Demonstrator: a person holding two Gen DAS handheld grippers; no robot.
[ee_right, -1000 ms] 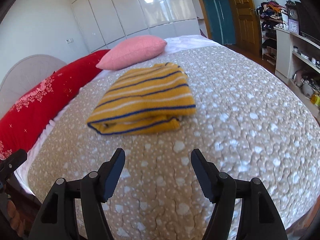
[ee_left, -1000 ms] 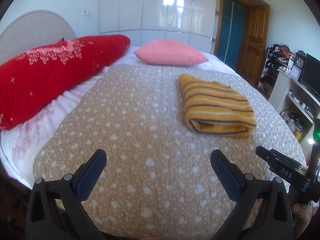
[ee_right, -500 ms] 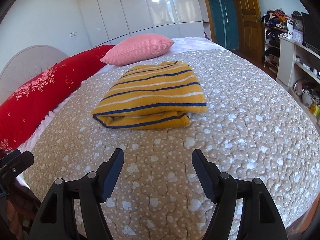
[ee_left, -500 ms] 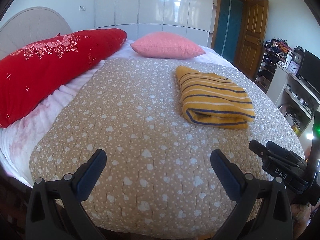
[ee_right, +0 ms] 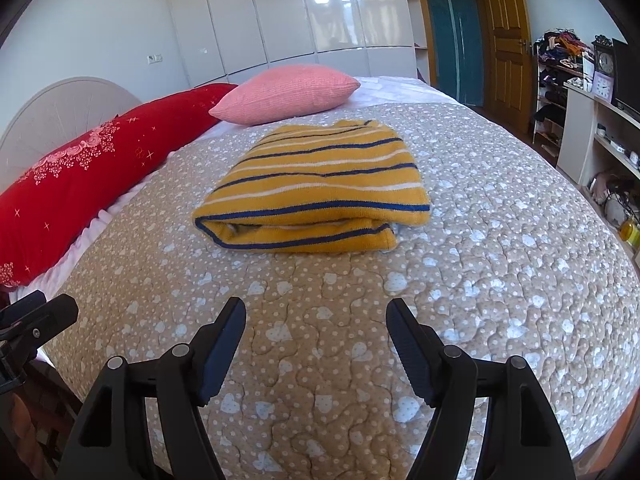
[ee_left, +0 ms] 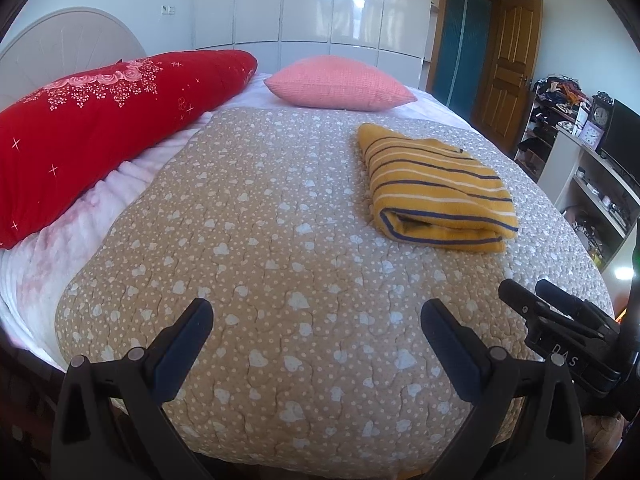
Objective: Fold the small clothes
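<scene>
A yellow garment with blue and white stripes point(ee_left: 436, 188) lies folded into a neat rectangle on the tan heart-print bedspread point(ee_left: 280, 240). It also shows in the right wrist view point(ee_right: 320, 188), ahead of the fingers. My left gripper point(ee_left: 316, 320) is open and empty above the bed's near edge, left of the garment. My right gripper point(ee_right: 316, 316) is open and empty, a short way in front of the garment's folded edge. The right gripper also shows at the right edge of the left wrist view point(ee_left: 560, 320).
A long red pillow point(ee_left: 100, 120) lies along the left side and a pink pillow point(ee_left: 340, 84) at the head of the bed. White wardrobes point(ee_left: 320, 4) stand behind. A wooden door point(ee_left: 508, 64) and shelves point(ee_left: 592, 168) with clutter stand at the right.
Both grippers have drawn back and lowered toward the bed's near edge, so the folded garment sits farther off. The garment has not moved. Both stay open.
</scene>
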